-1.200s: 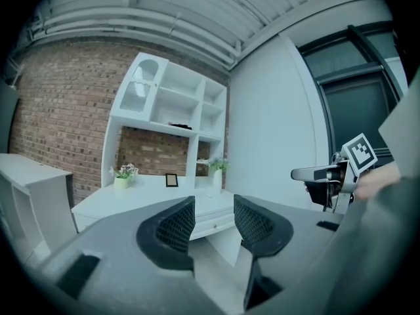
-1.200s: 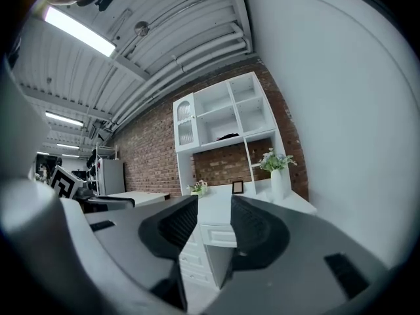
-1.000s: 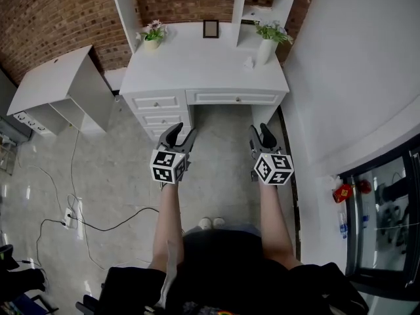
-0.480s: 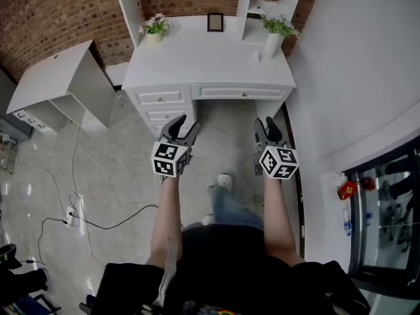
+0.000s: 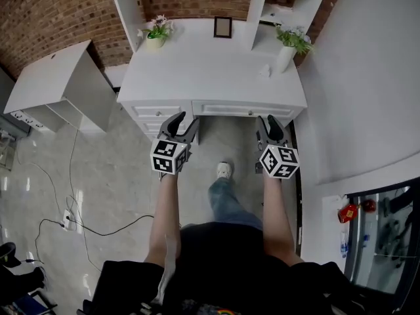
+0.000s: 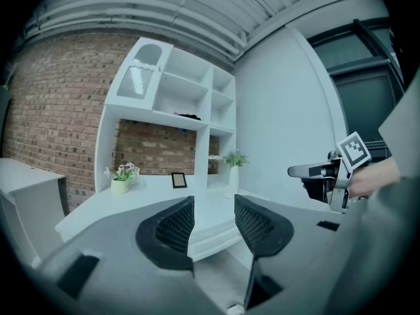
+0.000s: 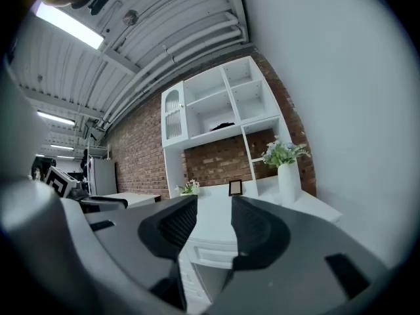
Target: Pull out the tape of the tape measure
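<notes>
**Before the white table, both claws open and empty**

On the table (image 5: 197, 71), just beside the tall white vase (image 5: 285, 58) at its right end, lies a small pale object (image 5: 264, 71). It is too small to tell whether it is the tape measure. At the back edge of the table stand a dark picture frame (image 5: 222, 27) near the middle and a flower pot (image 5: 155, 39) at the left end. The middle of the table top is bare.

White shelves (image 5: 279, 8) rise over the table's back edge, with a brick wall behind them. A white wall (image 5: 367, 77) runs close along the table's right side. A low white cabinet (image 5: 59, 84) stands off its left side, with a strip of floor between. Drawers (image 5: 157, 110) fill the table's left front, and the kneehole is open.

The left claw (image 5: 182, 123) and the right claw (image 5: 267, 126) are held side by side, short of the table's front edge. Each has its jaws apart with nothing between them. The person's shoe (image 5: 224, 170) is on the floor between the claws. Cables (image 5: 85, 222) trail on the floor, well to the table's left.
</notes>
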`<state>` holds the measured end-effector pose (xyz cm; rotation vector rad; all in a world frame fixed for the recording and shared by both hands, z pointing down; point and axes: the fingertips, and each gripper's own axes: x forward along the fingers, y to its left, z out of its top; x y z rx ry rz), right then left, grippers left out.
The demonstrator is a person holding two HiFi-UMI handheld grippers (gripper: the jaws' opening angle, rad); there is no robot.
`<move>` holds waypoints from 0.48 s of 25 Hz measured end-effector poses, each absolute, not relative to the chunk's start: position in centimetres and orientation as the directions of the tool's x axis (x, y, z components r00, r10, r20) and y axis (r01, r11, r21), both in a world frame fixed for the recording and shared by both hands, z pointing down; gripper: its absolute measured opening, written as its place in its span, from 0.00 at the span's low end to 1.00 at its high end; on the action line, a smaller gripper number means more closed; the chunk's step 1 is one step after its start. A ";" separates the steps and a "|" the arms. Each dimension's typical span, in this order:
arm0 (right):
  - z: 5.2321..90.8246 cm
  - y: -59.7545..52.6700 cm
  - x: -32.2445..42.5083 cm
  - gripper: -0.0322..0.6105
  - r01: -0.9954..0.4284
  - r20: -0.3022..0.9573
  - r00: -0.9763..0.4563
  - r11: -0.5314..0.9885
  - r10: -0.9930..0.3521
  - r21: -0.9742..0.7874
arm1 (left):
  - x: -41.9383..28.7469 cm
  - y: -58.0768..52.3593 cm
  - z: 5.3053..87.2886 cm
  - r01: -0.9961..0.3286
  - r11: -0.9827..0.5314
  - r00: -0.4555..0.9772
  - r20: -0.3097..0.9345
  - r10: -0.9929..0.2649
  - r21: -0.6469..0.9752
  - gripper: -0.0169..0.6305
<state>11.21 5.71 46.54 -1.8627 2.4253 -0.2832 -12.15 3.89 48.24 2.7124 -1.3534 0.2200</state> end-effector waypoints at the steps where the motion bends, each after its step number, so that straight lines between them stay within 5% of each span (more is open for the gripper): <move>1: 46.6 3.9 11.3 0.27 -0.949 0.061 -0.272 0.257 -0.960 -0.183 | -11.9 2.2 48.4 -0.805 -0.593 0.589 0.174 -0.789 0.031 0.28; 12: 49.3 -16.7 14.1 0.27 -0.931 0.134 -0.332 0.302 -0.934 -0.204 | -7.9 -17.9 50.1 -0.826 -0.562 0.558 0.217 -0.801 0.053 0.28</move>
